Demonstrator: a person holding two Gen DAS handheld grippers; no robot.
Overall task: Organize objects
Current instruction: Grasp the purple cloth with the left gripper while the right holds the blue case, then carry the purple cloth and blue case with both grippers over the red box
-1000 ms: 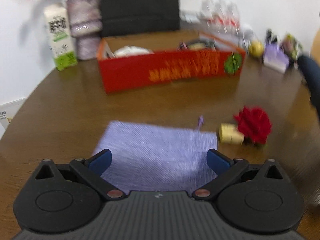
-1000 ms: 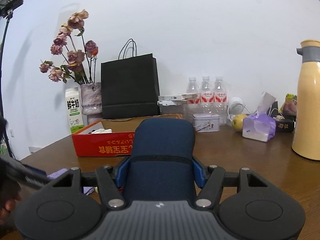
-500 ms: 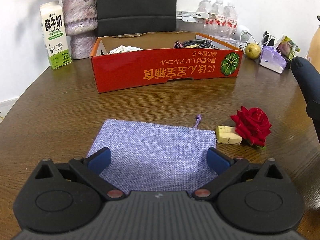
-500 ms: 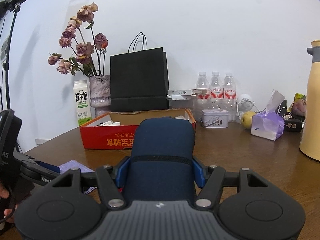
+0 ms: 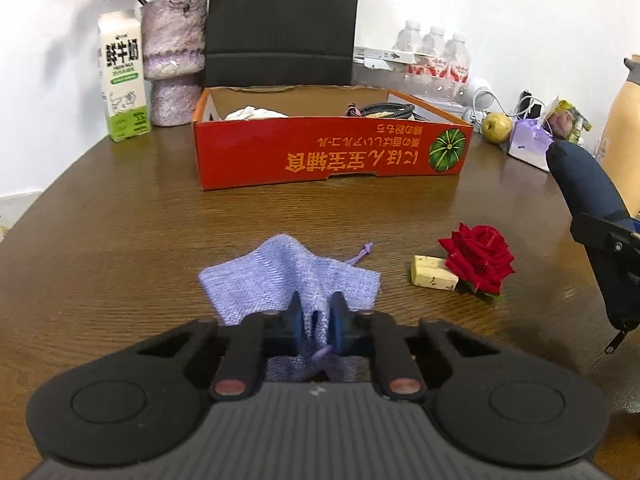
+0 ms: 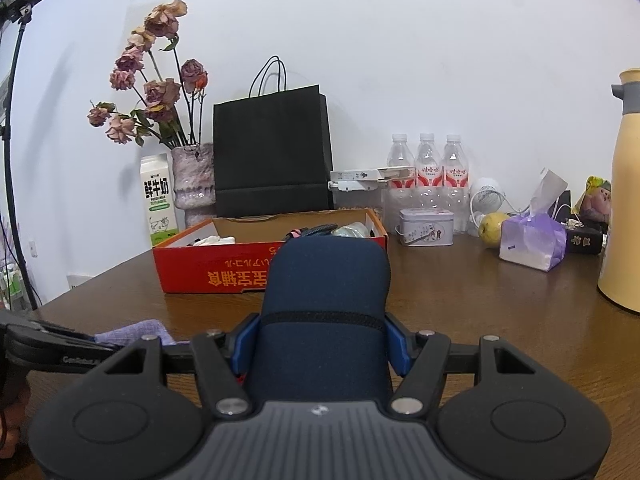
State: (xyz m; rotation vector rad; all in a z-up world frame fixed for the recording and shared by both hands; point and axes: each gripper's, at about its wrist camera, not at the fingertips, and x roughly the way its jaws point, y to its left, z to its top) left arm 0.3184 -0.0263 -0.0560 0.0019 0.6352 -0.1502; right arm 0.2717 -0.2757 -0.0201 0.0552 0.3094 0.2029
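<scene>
My left gripper point(image 5: 317, 322) is shut on the near edge of a lilac cloth pouch point(image 5: 280, 276), which bunches up on the brown table point(image 5: 120, 240). A red rose point(image 5: 478, 258) and a small cork block point(image 5: 432, 278) lie to the pouch's right. My right gripper point(image 6: 322, 344) is shut on a navy zip case point(image 6: 324, 304) and holds it above the table; the case also shows at the right edge of the left wrist view point(image 5: 592, 216). A red cardboard box point(image 5: 332, 152) with items inside stands behind.
A milk carton point(image 5: 122, 76), a vase of dried flowers point(image 5: 172, 60) and a black paper bag point(image 5: 280, 20) stand at the back. Water bottles point(image 6: 428, 172), a tin point(image 6: 426, 226), a pear point(image 6: 492, 228), a tissue pack point(image 6: 532, 240) and a yellow thermos point(image 6: 624, 200) stand at the right.
My left gripper closed on the lilac pouch, which was lying flat and is now pinched and bunched. My right gripper still holds the navy case, its view shifted slightly.
</scene>
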